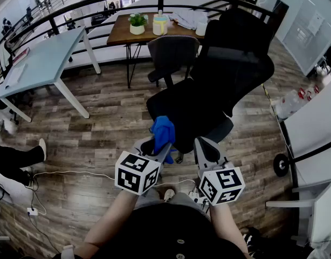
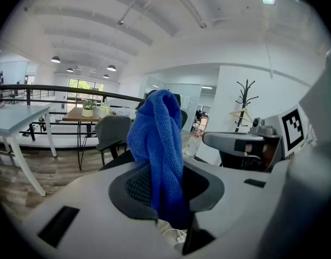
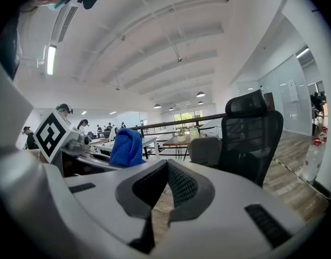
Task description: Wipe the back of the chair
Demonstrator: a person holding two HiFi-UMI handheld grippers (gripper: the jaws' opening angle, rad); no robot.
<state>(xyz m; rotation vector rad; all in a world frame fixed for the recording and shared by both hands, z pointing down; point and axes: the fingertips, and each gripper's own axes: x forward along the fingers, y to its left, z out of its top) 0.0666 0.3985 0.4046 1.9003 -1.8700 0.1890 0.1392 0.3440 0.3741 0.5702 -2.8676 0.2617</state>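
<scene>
In the head view, just ahead of both grippers, a black mesh chair [image 1: 208, 90] stands on the wood floor [image 1: 101, 123]. The left gripper [image 1: 164, 144] holds a blue cloth [image 1: 163, 131] by the chair's near edge, with the right gripper [image 1: 206, 147] beside it. Left gripper view: jaws clamped on the bunched, upright cloth. Right gripper view: jaws closed together, empty. Only here do the chair's upright back and headrest show, at right.
</scene>
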